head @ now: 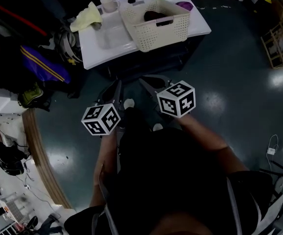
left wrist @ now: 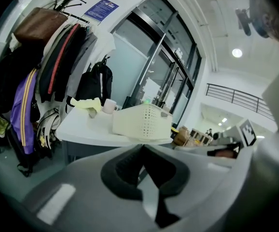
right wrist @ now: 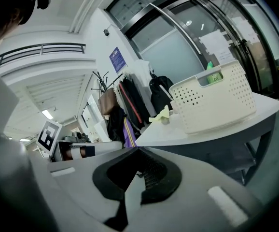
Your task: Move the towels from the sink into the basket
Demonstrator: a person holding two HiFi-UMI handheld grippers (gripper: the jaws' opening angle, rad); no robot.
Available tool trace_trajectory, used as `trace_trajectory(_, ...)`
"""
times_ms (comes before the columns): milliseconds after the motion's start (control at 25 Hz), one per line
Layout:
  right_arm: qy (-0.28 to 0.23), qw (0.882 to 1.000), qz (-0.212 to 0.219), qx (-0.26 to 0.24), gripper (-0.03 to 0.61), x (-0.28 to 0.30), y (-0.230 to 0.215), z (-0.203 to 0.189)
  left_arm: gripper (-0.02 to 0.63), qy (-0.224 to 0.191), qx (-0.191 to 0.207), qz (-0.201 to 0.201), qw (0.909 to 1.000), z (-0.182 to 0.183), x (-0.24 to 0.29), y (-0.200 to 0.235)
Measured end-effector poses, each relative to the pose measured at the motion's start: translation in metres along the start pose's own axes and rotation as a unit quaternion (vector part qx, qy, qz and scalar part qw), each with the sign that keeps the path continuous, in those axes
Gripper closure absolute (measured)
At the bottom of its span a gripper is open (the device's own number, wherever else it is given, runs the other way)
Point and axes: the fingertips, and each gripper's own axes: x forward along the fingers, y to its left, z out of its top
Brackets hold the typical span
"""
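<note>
Left gripper (left wrist: 142,148) and right gripper (right wrist: 137,150) are both closed and empty, so spread one wide before reaching the yellow towel (head: 86,16) at nine o'clock of the basket (head: 163,34).

Head view dim overall. White table (head: 97,45) under the basket (head: 163,33) is nearly blown out. Dark floor (head: 239,62) right of the basket shows glare patches. Gripper views bright; ceiling lamps (left wrist: 237,52) high above the basket flare. Heavy fisheye bend, black vignette corners, closest foreground soft.
</note>
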Motion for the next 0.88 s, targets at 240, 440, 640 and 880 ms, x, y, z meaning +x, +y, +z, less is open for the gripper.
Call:
trace_trajectory(240, 0.003, 1.0, -0.008, -0.021, 0.581, 0.052, -0.004, 0.026, 0.609, 0.005, 0.004, -0.017, 0.9998, 0.031, 0.029, 0.035)
trace_trajectory(440, 0.013, 0.999, -0.015, -0.025, 0.581, 0.092, -0.011, 0.042, 0.609, 0.015, 0.005, -0.024, 0.9996, 0.057, 0.054, 0.071)
trace_trajectory(640, 0.022, 0.999, -0.015, -0.021, 0.581, 0.125, -0.014, 0.055, 0.609, 0.018, 0.009, -0.026, 0.9995, 0.075, 0.07, 0.099)
trace_trajectory(880, 0.023, 0.999, -0.023, -0.021, 0.581, 0.156, -0.018, 0.069, 0.609, 0.03, 0.011, -0.026, 0.9992, 0.092, 0.086, 0.131)
